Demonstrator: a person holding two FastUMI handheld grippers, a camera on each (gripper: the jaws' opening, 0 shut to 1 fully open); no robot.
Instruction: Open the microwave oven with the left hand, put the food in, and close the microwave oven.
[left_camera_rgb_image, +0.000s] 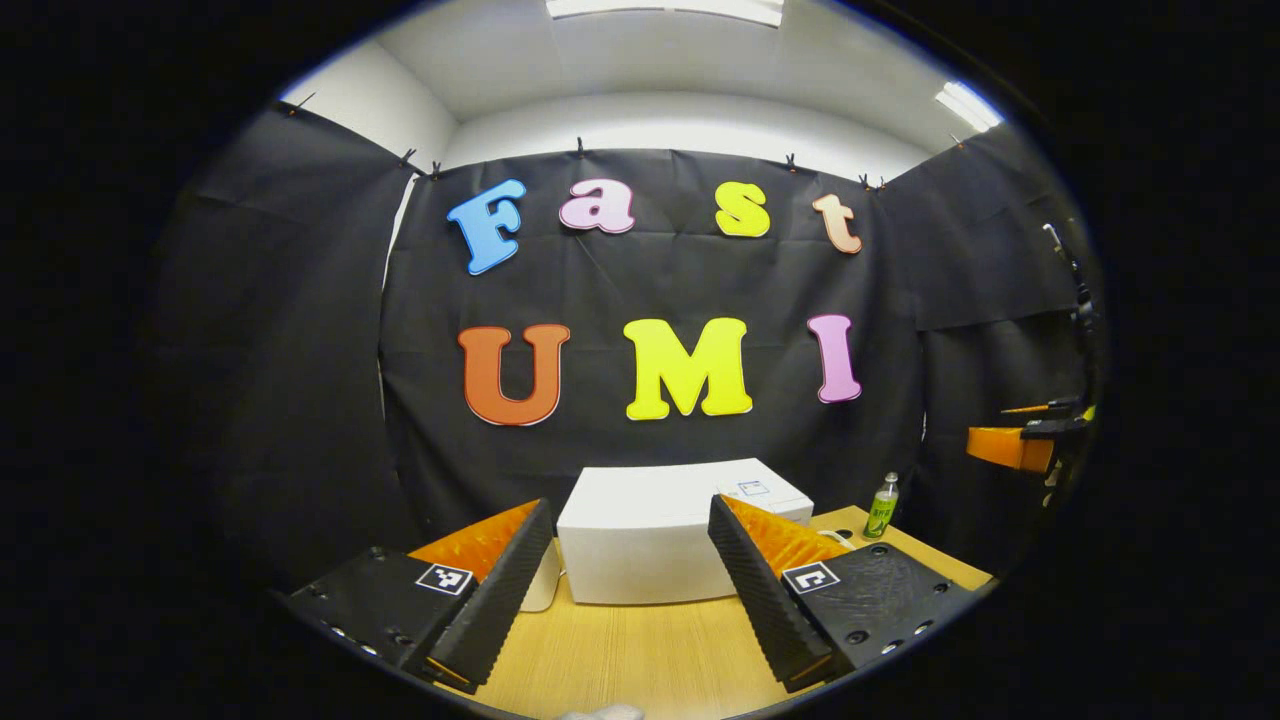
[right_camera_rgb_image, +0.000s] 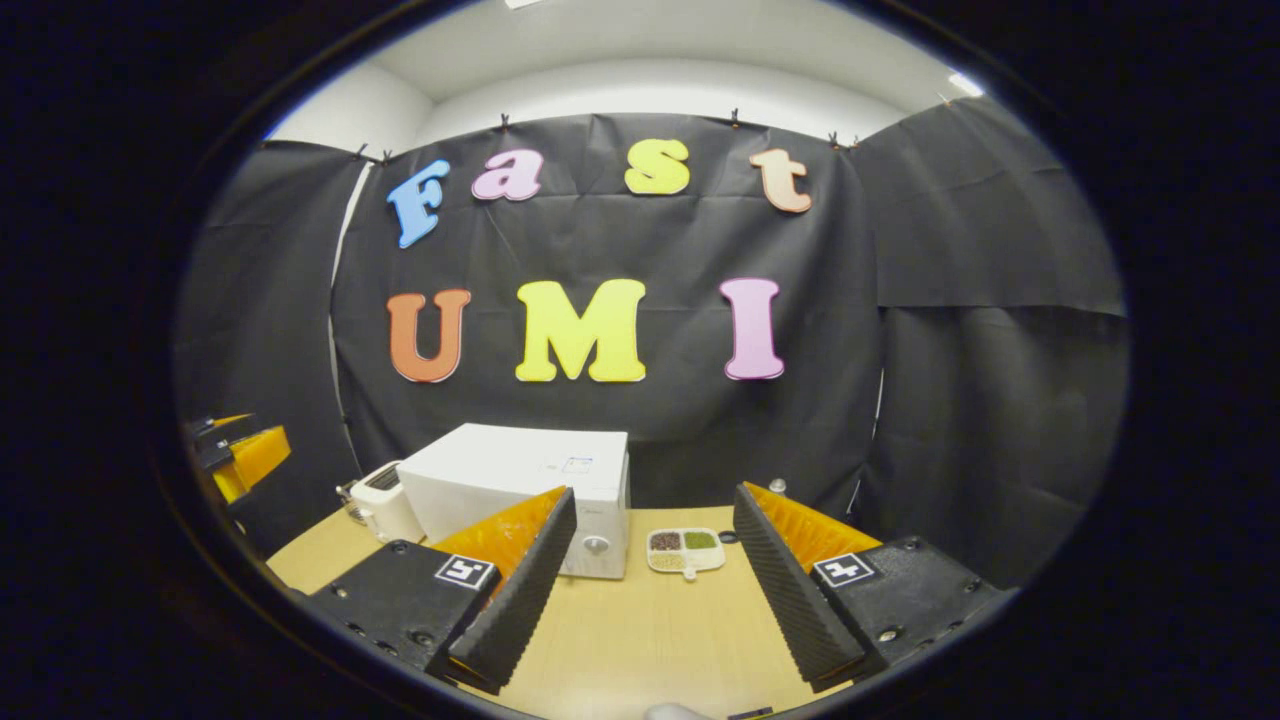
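Fingers of the left gripper (left_camera_rgb_image: 628, 590) stand spread wide apart with nothing between them, held above the wooden desk (left_camera_rgb_image: 640, 650) and aimed at the white microwave oven (left_camera_rgb_image: 660, 530), which sits ahead with its door shut. In the left gripper view a small white appliance (left_camera_rgb_image: 545, 585) peeks out just beside the oven's left lower corner, and a green bottle (left_camera_rgb_image: 882, 506) stands upright on the desk to the oven's right, near the black cloth wall. At the far right edge of that view the other gripper shows, held well off from the oven. Fingers of the right gripper (right_camera_rgb_image: 655, 590) are likewise parted and empty, hovering over the desk. In the right gripper view the oven stands to the left of centre, its knob facing forward, and a white toaster-like appliance (right_camera_rgb_image: 385, 500) sits just beside its left side. The food, a white divided tray (right_camera_rgb_image: 686, 550) with dark, green and pale portions in separate compartments, lies flat on the desk just to the right of the oven, apart from both fingers.
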